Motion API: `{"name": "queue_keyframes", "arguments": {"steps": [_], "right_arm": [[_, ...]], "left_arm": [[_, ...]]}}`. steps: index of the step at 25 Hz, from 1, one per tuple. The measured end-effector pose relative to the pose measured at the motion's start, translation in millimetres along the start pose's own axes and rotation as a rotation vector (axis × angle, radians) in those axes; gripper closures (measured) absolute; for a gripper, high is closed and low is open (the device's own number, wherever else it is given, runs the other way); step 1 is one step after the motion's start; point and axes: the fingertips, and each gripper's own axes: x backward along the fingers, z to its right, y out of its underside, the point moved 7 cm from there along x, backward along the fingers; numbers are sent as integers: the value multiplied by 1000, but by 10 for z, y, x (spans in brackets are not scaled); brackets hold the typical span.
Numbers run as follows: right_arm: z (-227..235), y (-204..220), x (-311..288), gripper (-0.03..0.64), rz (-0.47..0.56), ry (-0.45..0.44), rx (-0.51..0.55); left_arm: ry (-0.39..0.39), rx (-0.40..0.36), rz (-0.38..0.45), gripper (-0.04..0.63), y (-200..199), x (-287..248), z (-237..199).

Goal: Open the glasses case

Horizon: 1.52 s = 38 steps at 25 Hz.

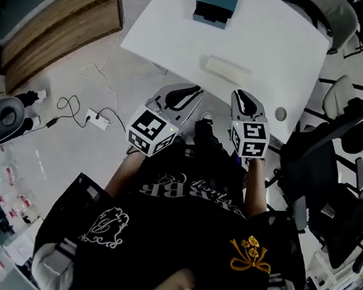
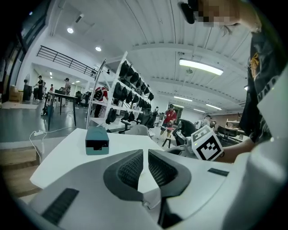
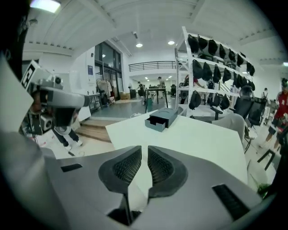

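The glasses case [image 1: 227, 69], a pale oblong box, lies closed on the white table [image 1: 177, 33], near the table's front edge. Both grippers hover side by side just short of that edge, pointing at the table. My left gripper [image 1: 189, 90] [image 2: 146, 152] sits to the case's near left, its jaws a narrow gap apart with nothing between them. My right gripper [image 1: 242, 94] [image 3: 144, 148] is just in front of the case's right end, its jaws also slightly parted and empty. The case does not show in either gripper view.
A teal box [image 1: 217, 0] [image 2: 96, 140] [image 3: 162, 119] with a drawer slot stands at the table's far side. Office chairs [image 1: 341, 150] crowd the right. Cables and a power strip [image 1: 96, 120] lie on the floor at left, by a wooden platform [image 1: 59, 16].
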Motion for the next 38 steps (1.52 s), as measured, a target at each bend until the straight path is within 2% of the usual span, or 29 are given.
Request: {"name": "queue_keyframes", "arguments": {"steps": [10, 17, 19, 20, 27, 31, 38], "right_arm": [[220, 198, -847, 525, -165, -67, 379], [215, 403, -1190, 434, -309, -105, 654], [234, 450, -1228, 435, -328, -89, 724], [246, 453, -1231, 461, -323, -82, 742], [342, 259, -1183, 489, -268, -115, 639], [421, -2, -1217, 571, -199, -67, 614], [816, -112, -1408, 571, -172, -11, 557]], "left_arm": [[-104, 36, -20, 554, -74, -186, -248], [-162, 59, -29, 554, -76, -174, -393], [-175, 61, -31, 554, -80, -178, -421], [-181, 61, -32, 554, -83, -185, -428], [-206, 64, -34, 554, -109, -248, -463], [-219, 66, -35, 554, -119, -217, -539], [-253, 58, -32, 554, -124, -269, -393]]}}
